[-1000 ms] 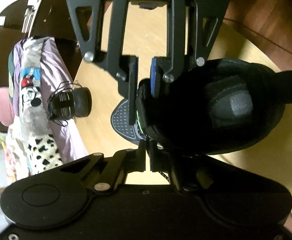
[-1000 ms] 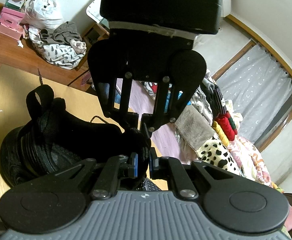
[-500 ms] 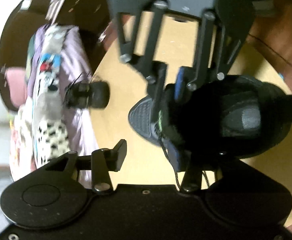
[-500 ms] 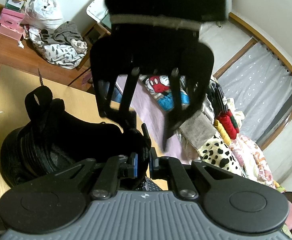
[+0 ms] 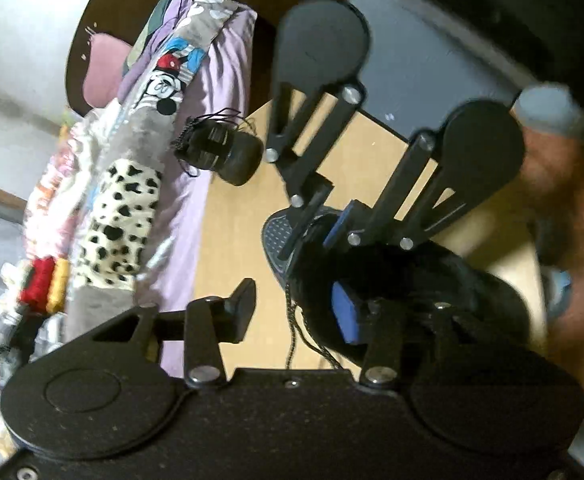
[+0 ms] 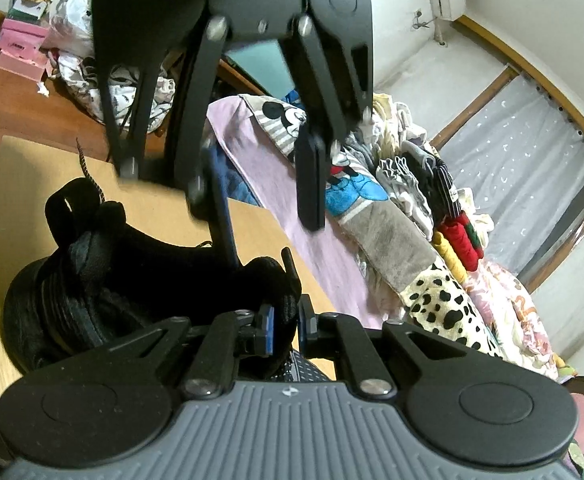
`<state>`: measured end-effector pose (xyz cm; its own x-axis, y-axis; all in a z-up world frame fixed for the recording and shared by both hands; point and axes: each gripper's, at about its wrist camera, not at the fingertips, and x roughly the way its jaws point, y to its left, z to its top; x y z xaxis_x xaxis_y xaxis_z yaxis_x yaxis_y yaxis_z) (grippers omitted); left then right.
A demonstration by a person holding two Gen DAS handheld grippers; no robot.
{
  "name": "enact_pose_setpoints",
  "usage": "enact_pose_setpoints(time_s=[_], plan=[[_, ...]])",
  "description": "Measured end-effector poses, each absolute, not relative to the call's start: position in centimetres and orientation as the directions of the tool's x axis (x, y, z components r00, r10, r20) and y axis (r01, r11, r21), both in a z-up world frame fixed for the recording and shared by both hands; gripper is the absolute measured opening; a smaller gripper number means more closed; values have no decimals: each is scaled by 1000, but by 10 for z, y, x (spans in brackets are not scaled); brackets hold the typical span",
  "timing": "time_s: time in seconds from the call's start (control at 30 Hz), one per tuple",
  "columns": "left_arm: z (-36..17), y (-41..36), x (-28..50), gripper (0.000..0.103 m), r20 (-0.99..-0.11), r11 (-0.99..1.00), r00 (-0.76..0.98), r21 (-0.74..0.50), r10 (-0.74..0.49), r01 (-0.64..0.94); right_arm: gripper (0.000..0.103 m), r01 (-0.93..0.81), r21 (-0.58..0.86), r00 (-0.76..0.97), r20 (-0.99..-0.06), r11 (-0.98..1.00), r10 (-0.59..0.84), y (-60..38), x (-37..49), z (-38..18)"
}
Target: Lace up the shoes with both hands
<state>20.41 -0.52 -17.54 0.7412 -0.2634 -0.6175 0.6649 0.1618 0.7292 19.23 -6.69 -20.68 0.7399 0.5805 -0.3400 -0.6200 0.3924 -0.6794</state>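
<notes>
A black shoe (image 6: 91, 280) lies on the tan table (image 6: 23, 184). My right gripper (image 6: 285, 318) is shut on the shoe's dark fabric edge at the near end; in the left wrist view the right gripper (image 5: 312, 236) comes in from above, by the grey sole. My left gripper (image 5: 292, 312) is open, its jaws closing; a thin black lace (image 5: 292, 332) hangs in the gap, and no pad presses on it. From the right wrist view, the left gripper (image 6: 271, 240) hovers above the shoe, tilted. A lace end (image 6: 87, 172) sticks up by the heel loop.
A second black shoe (image 5: 219, 148) with loose laces lies at the table's far edge. A bed with a purple sheet (image 6: 332, 240) and piled clothes runs beside the table. Boxes and bags (image 6: 23, 40) sit on the wooden floor beyond.
My left gripper has let go at the shoe's edge, opened, rolled and drawn back upward. The right gripper has kept its grip and stayed in place.
</notes>
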Motion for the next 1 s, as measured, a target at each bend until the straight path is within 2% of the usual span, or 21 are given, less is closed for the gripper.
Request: enact_pose_setpoints(time_s=[0.03, 0.13, 0.33, 0.37, 0.4, 0.5, 0.63, 0.7, 0.8, 0.9, 1.0], plan=[[-182, -11, 203, 32, -602, 143, 759, 752, -250, 644, 11, -619, -682, 740, -342, 389, 579, -67, 192, -207], [-190, -17, 204, 32, -570, 103, 782, 788, -251, 607, 11, -618, -689, 740, -349, 377, 575, -68, 190, -206], [-198, -18, 210, 32, -545, 131, 793, 796, -271, 591, 11, -630, -689, 730, -368, 358, 576, -76, 184, -201], [-199, -18, 210, 30, -538, 133, 797, 799, -275, 586, 12, -632, -690, 727, -369, 353, 579, -78, 182, -200], [-201, -18, 211, 22, -532, 135, 800, 803, -278, 581, 12, -635, -690, 723, -373, 347, 582, -80, 180, -199], [-206, -17, 208, 14, -518, 129, 805, 812, -290, 569, 12, -645, -684, 715, -382, 341, 586, -89, 174, -195], [-214, -14, 202, 12, -463, 145, 834, 842, -301, 520, 12, -720, -599, 659, -433, 351, 615, -109, 175, -183], [-218, -14, 200, 12, -433, 169, 850, 853, -300, 495, 12, -766, -456, 638, -462, 453, 616, -125, 191, -175], [-219, -18, 200, 12, -413, 235, 866, 845, -283, 480, 14, -751, -91, 607, -487, 654, 628, -149, 231, -166], [-218, -22, 201, 11, -405, 280, 876, 837, -260, 470, 19, -620, 301, 563, -473, 724, 678, -168, 266, -172], [-217, -26, 204, 11, -404, 340, 883, 817, -237, 465, 20, -460, 545, 533, -462, 701, 708, -180, 284, -192]])
